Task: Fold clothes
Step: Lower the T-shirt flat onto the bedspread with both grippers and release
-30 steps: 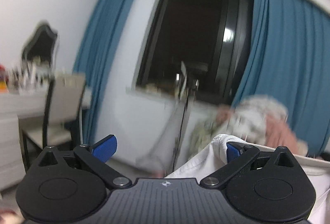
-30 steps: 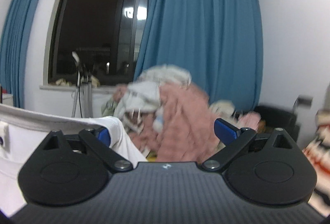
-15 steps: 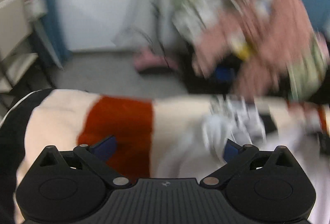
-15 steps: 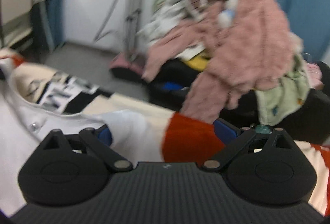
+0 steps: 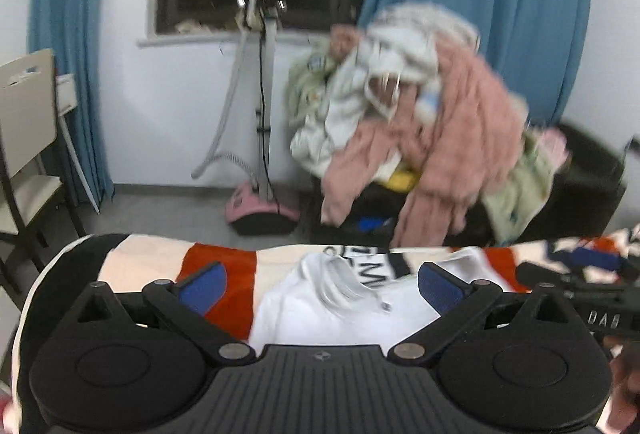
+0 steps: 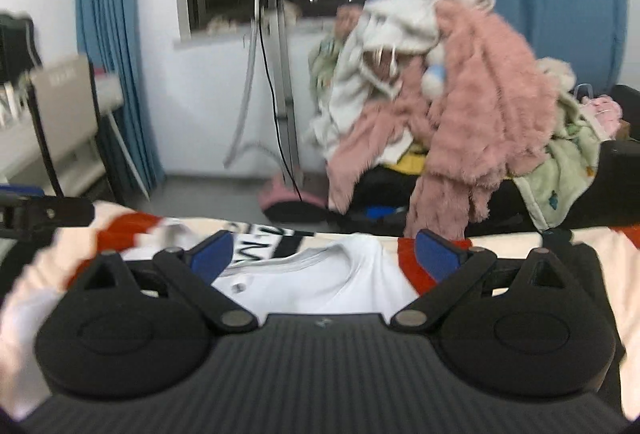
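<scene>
A white collared garment (image 5: 332,308) lies spread on a cream, red and black blanket (image 5: 220,266). Black printed letters show near its top. My left gripper (image 5: 320,284) hovers just over it, open, with nothing between the blue pads. In the right wrist view the same white garment (image 6: 320,274) shows its collar and a button, lying on the blanket (image 6: 592,246). My right gripper (image 6: 324,254) is also open and empty above it. Each gripper appears in the other's view: the right gripper (image 5: 580,296) at the right edge, the left gripper (image 6: 40,212) at the left edge.
Beyond the blanket's far edge a dark seat holds a tall pile of pink, white and green clothes (image 5: 420,106). A garment steamer (image 5: 262,82) stands left of it on a pink base. A chair (image 5: 24,138) is at the far left, with blue curtains and a dark window behind.
A second ago both grippers were raised toward the window with the white garment hanging beside their inner fingers. They have come down, and the garment now lies on the blanket.
</scene>
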A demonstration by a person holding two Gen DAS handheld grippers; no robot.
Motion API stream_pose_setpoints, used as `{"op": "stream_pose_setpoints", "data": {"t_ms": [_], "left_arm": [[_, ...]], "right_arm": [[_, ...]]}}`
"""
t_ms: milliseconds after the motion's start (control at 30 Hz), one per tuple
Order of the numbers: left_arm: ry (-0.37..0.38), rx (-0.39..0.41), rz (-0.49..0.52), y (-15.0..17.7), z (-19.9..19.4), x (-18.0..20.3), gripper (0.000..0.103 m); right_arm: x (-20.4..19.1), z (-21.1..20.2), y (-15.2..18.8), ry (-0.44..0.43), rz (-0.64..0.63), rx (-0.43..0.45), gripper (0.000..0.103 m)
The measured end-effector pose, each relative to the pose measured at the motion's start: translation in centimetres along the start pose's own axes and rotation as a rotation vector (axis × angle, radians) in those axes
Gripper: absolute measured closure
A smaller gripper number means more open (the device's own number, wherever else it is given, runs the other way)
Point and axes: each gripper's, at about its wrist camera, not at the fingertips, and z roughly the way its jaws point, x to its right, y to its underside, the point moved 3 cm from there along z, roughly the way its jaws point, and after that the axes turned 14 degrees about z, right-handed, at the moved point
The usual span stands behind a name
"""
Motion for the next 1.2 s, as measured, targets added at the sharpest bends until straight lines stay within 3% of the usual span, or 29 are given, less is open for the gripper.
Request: {"op": "stream_pose_setpoints", "data": {"t_ms": [267, 367, 533, 667, 700, 867, 1000, 1200], "left_arm": [[-0.075, 0.139, -0.032, 7.5, -20.4, 2.8, 0.0], [-0.075, 0.155, -0.049, 11.3, -25.3, 3.7, 0.0], [-0.061, 0.173, -0.086, 17.8, -32.0, 5.0, 0.0], [-0.049, 0.187, -0.115, 23.0, -37.3, 6.1, 0.0], [-0.046, 0.182, -0.127, 24.0, -37.9, 6.1, 0.0], [-0.016, 0.077, -0.241, 25.7, -32.7, 4.0, 0.003], [-0.001, 0.07, -0.336, 24.3, -27.8, 0.7, 0.007], [-0.098, 0.045, -0.402, 21.6, -19.8, -3.8, 0.011]], "right_arm": [[-0.4, -18.2, 6.6, -0.015, 0.066, 0.148, 0.004], [-0.9, -23.8, 9.5, -0.05, 0.048, 0.172, 0.004], [-1.0, -30.3, 14.0, -0.098, 0.077, 0.183, 0.004], [-0.1, -32.0, 16.8, -0.117, 0.144, 0.173, 0.004], [-0.1, -32.0, 17.2, -0.116, 0.147, 0.167, 0.004], [1.0, -31.6, 18.0, -0.102, 0.183, 0.151, 0.004], [2.5, -30.2, 18.1, -0.092, 0.269, 0.137, 0.004], [3.5, -26.2, 19.1, -0.068, 0.279, 0.076, 0.004]]}}
